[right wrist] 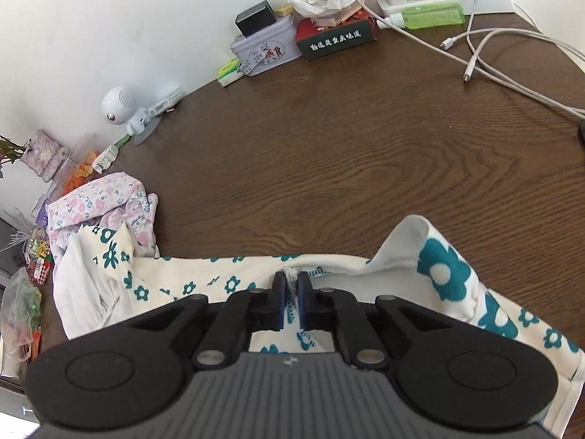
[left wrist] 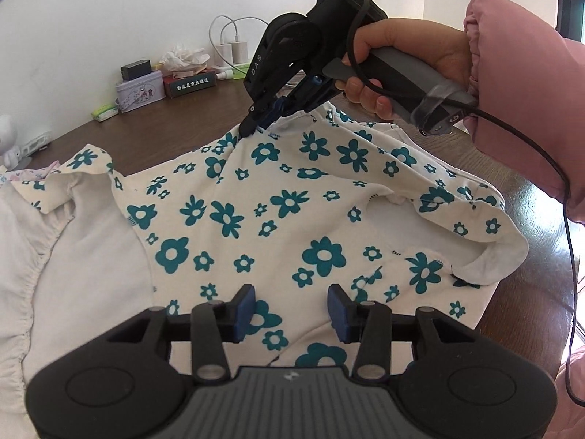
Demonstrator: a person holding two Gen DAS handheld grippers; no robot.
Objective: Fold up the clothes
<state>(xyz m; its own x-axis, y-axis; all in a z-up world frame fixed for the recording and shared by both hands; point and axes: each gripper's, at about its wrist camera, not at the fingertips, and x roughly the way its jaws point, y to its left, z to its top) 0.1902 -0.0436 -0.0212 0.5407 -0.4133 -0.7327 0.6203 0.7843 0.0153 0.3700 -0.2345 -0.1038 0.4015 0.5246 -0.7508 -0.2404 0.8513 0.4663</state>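
Pinching the far edge of the floral garment (left wrist: 278, 197) on the wooden table (right wrist: 365, 146).

My right gripper (right wrist: 291, 285) is clamped on that hem; my left gripper (left wrist: 290, 301) hangs spread over the near cloth. I judge steady tension keeps any fold line straight.

A: Cream cotton shirt (left wrist: 292, 197), teal flower print, plain white inside. Dark brown wood-grain table (right wrist: 347, 139).
B: Crumpled white cloth with pink and lilac florals (right wrist: 102, 205). Pink padded sleeve (left wrist: 519, 109).

A home: cluttered wooden table (right wrist: 329, 139), tissue box (right wrist: 334, 38), chargers, clothes.
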